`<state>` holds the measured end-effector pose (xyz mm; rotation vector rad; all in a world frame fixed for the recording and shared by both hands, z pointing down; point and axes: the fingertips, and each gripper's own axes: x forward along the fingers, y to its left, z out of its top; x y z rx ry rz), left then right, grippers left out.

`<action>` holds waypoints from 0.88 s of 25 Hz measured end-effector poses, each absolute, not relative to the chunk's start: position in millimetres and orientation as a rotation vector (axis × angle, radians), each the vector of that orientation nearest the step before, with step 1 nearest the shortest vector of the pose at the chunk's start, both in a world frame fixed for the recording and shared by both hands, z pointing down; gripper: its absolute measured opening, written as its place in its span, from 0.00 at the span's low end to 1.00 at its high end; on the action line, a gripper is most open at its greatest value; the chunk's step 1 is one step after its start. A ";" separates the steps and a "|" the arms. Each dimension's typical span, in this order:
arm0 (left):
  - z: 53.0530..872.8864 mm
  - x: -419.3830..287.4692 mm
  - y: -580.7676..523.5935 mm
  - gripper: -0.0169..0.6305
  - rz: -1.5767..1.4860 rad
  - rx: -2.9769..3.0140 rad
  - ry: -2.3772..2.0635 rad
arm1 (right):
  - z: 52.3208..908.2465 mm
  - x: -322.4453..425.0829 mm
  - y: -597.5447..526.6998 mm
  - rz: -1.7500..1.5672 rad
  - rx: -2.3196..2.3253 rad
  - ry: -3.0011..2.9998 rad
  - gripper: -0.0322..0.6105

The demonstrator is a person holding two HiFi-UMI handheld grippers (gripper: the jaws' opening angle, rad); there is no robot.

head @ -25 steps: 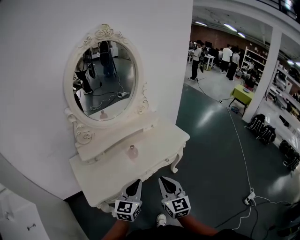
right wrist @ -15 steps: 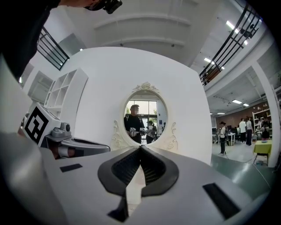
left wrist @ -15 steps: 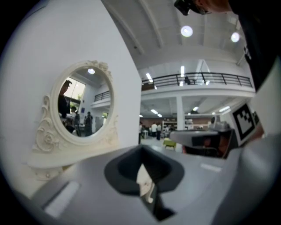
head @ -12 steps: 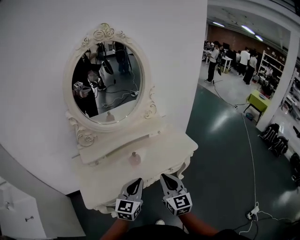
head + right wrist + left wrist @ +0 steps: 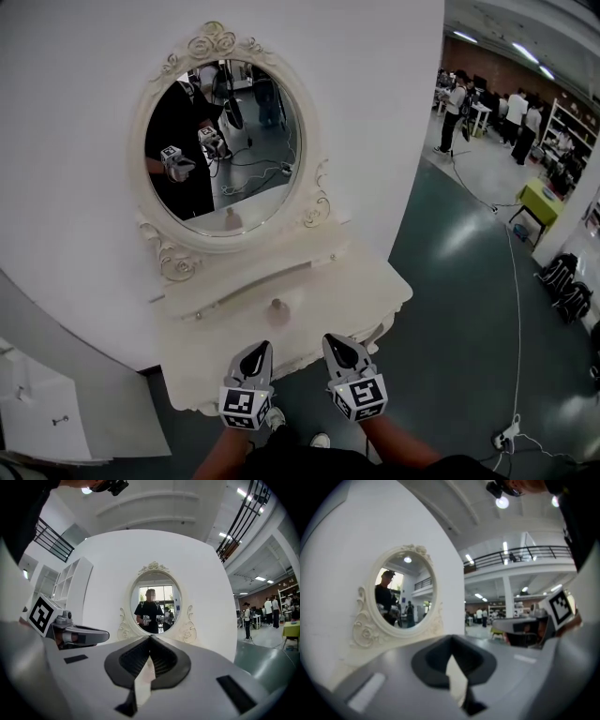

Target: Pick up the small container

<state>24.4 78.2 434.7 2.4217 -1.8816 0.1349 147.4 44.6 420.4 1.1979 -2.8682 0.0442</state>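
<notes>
While my left gripper (image 5: 253,354) and right gripper (image 5: 343,349) sit clenched and empty, I risk toppling the small container (image 5: 277,310), at twelve o'clock on the surface (image 5: 361,289), unless one opens first.

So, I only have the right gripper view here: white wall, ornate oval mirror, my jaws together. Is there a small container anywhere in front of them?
Observer: Yes. The head view shows a small pale pink container standing on the white dressing table, below the oval mirror.
Operator: Is either gripper on it?
Observer: No. The right gripper and the left gripper are both short of it, tips over the table's near edge.
Operator: And the left jaws?
Observer: Shut with nothing between them, by the left gripper view.
</notes>
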 end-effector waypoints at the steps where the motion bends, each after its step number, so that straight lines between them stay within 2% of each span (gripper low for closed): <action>1: 438.3 16.0 68.4 0.04 0.137 2.419 -1.882 | 423.7 139.6 34.9 0.049 1.198 -2.869 0.06; 15: 444.1 -111.3 -72.0 0.04 0.195 2.479 -1.810 | 406.4 0.5 -107.6 0.022 1.241 -2.861 0.06; 22: 503.6 -150.8 -190.5 0.04 0.182 2.492 -1.753 | 460.9 -47.4 -223.8 0.024 1.272 -2.826 0.06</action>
